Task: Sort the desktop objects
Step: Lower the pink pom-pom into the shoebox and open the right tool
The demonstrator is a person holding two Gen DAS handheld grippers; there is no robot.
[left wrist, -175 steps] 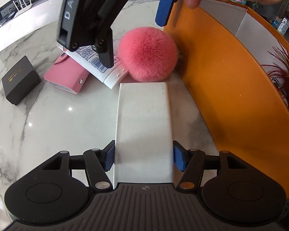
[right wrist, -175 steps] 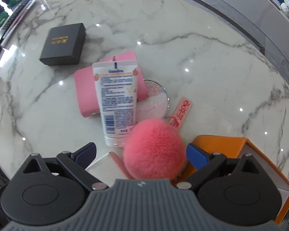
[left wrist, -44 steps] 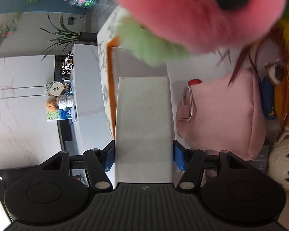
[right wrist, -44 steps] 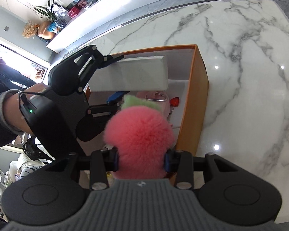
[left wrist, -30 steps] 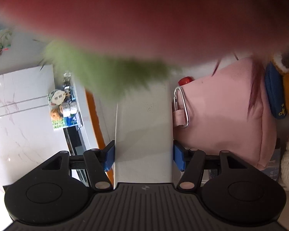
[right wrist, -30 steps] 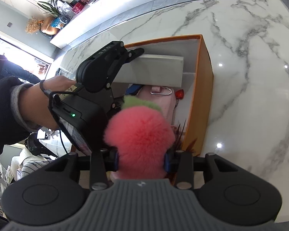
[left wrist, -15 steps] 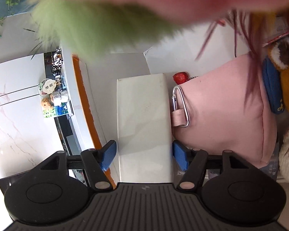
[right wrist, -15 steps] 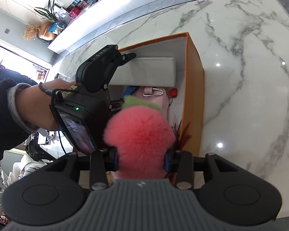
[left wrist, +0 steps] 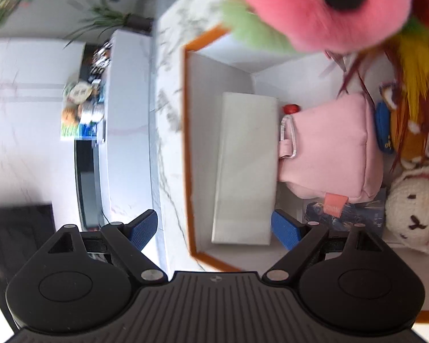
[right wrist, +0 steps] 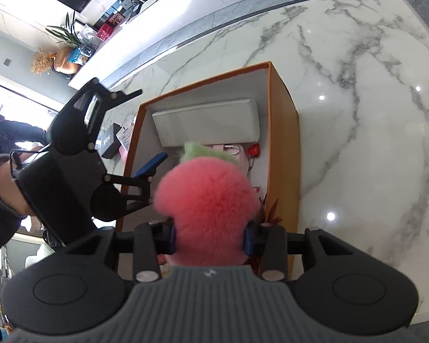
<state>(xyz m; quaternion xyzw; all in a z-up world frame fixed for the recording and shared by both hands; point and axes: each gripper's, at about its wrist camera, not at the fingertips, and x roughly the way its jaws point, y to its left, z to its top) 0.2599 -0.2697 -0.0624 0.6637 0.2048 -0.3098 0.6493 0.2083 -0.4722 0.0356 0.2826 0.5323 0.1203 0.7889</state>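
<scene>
A white rectangular box (left wrist: 244, 168) lies inside the orange storage box (left wrist: 187, 148), against its end wall; it also shows in the right wrist view (right wrist: 207, 125). My left gripper (left wrist: 214, 225) is open and empty, just above the box's near edge; it shows in the right wrist view (right wrist: 123, 131). My right gripper (right wrist: 208, 238) is shut on a pink fluffy pompom with a green tuft (right wrist: 206, 203), held above the orange box (right wrist: 283, 154). The pompom fills the top of the left wrist view (left wrist: 314, 8).
The orange box also holds a pink pouch with a carabiner (left wrist: 329, 148), a small red charm (right wrist: 254, 150), a cream crochet plush (left wrist: 411, 211) and colourful feathers (left wrist: 414, 65). A black box (right wrist: 108, 141) lies on the marble tabletop (right wrist: 371, 100) beyond it.
My left gripper opened and let go of the white box, which now rests in the orange box, and it drew back. My right gripper still holds the pompom above the box.
</scene>
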